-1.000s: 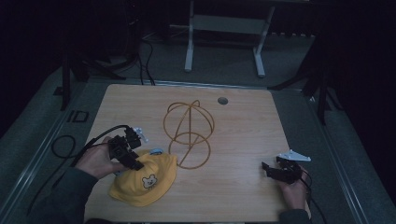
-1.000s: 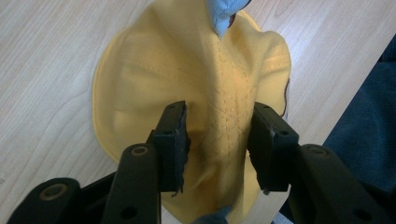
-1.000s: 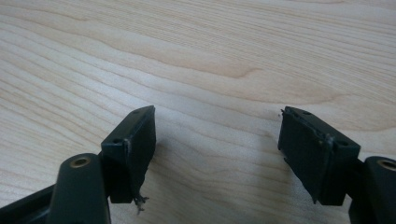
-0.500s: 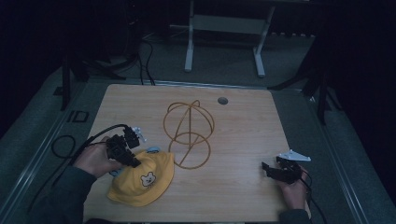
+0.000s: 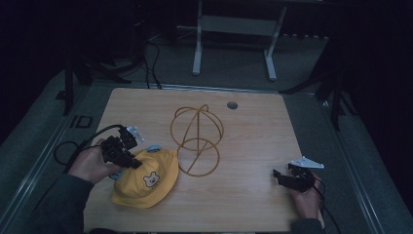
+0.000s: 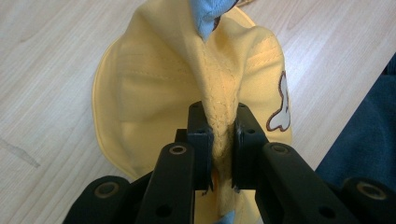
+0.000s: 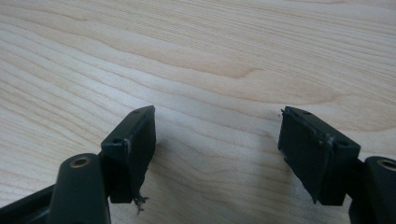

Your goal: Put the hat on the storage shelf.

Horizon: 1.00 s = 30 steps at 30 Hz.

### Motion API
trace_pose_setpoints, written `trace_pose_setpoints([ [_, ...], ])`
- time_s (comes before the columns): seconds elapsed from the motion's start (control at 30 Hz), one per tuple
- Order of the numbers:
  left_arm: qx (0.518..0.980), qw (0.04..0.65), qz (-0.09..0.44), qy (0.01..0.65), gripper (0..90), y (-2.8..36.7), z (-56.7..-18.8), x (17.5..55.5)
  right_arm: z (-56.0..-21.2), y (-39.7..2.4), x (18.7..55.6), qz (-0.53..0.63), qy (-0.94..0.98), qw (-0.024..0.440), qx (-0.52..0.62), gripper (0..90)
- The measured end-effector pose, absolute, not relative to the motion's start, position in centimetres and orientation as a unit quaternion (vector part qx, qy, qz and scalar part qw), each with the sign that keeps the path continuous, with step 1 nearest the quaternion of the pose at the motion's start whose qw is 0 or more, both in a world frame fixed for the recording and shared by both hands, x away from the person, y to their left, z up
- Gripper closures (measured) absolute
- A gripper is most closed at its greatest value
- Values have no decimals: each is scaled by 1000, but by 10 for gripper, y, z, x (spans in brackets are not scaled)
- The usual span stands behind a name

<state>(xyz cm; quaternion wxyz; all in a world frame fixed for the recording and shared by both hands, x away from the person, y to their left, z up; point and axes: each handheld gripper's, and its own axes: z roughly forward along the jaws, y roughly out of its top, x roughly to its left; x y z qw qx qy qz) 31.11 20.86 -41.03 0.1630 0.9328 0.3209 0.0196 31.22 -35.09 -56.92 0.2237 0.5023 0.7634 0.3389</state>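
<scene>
While the left gripper (image 6: 219,140) has just pinched a fold of the yellow hat (image 5: 146,178) at the table's (image 5: 253,204) seven o'clock, the wire stand (image 5: 197,139) waits bare and the right gripper (image 7: 217,154) rests spread at four o'clock, lifting undone.

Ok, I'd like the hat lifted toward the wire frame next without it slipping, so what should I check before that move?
1. Left gripper pinching the yellow hat: ok, a fold of the fabric is clamped between both pads.
2. Grip depth: ok, the fold runs well down between the pads.
3. Hat free of the wire frame: cannot tell, its brim lies right by the base ring.
4. Wire frame upright on the table: ok.
5. Right gripper free to help: ok, open with nothing between the jaws, resting at the table's near right corner.
</scene>
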Motion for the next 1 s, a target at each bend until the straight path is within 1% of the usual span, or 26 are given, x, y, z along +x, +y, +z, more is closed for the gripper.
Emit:
trace_pose_setpoints([
  [0.6,915,205,44,346,805,233,-385,308,-569,-351,312,339,763,223,503,274],
  [1.0,900,240,58,360,809,246,-376,308,-569,-351,312,339,763,223,503,274],
])
